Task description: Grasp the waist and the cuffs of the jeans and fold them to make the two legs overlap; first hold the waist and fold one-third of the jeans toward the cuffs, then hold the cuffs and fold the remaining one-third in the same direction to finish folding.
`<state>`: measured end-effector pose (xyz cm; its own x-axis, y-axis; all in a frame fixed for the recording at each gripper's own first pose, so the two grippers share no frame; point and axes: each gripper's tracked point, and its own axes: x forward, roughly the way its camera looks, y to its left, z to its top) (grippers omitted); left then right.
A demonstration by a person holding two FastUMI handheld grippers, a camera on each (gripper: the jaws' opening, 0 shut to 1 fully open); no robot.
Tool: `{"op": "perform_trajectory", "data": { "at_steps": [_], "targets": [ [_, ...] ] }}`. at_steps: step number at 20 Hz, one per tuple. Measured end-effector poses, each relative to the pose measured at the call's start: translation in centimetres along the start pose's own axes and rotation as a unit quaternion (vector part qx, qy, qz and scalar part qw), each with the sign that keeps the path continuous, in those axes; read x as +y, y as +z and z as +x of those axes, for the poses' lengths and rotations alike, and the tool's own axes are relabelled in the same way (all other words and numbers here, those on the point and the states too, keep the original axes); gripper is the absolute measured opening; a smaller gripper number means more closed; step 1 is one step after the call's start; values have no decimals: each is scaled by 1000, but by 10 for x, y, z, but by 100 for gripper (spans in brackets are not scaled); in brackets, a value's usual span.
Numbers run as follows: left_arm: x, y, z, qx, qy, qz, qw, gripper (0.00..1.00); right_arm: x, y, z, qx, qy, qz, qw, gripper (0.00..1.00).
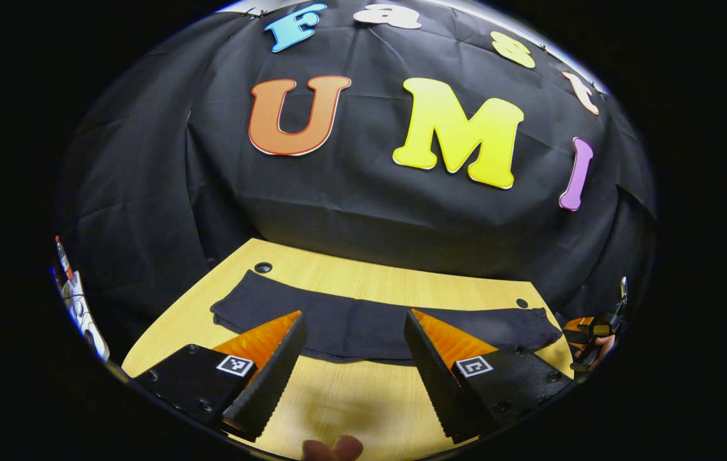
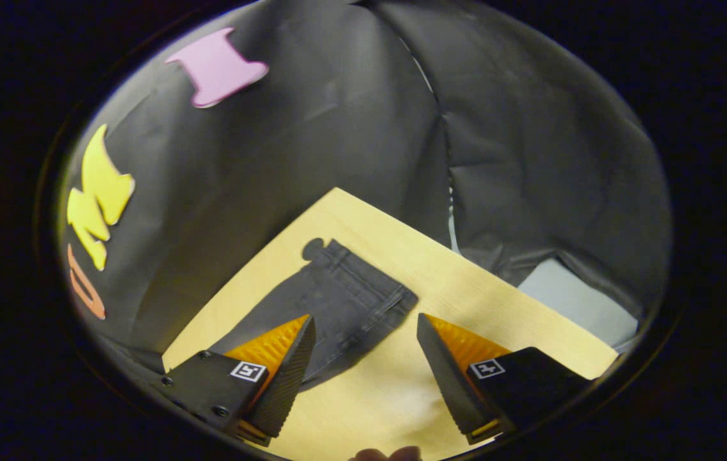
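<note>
Pale wood-grain surface (image 1: 363,397) is standing against the booth's black cloth wall (image 1: 363,211); two round holes are showing near its far edge. Dark jeans (image 1: 369,323) are lying flat across the surface, lengthwise. Left gripper (image 1: 353,346) is hovering released above the near edge of the jeans, gripping nothing. Right gripper (image 2: 363,355) is hovering released over the waist end (image 2: 350,288). Part of the jeans is sitting hidden behind each gripper's fingers. A fingertip (image 1: 337,448) is being cut off at the bottom rim.

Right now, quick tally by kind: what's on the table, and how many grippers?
Jeans: 1, dark, lying flat on the table
Grippers: 2, the left gripper and the right gripper, both open and off the cloth
Holes in the table top: 2
Total: 5
</note>
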<state>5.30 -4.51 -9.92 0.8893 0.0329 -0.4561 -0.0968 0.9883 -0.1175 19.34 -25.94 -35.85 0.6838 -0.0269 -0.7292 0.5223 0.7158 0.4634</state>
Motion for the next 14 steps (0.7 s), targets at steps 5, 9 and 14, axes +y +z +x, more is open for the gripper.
{"op": "perform_trajectory", "data": {
  "at_steps": [5, 9, 14],
  "targets": [
    [1, -18, -3, 28, 24, 10, 999, 99, -9, 3, 49, 17, -10, 41, 999, 99],
    [2, -18, -3, 31, 34, 13, 999, 99, -5, -2, 56, 7, -29, -11, 999, 94],
    [11, -20, 1, 33, 47, -7, 998, 99, 1, -8, 67, 2, -40, -76, 996, 58]
  ]
}}
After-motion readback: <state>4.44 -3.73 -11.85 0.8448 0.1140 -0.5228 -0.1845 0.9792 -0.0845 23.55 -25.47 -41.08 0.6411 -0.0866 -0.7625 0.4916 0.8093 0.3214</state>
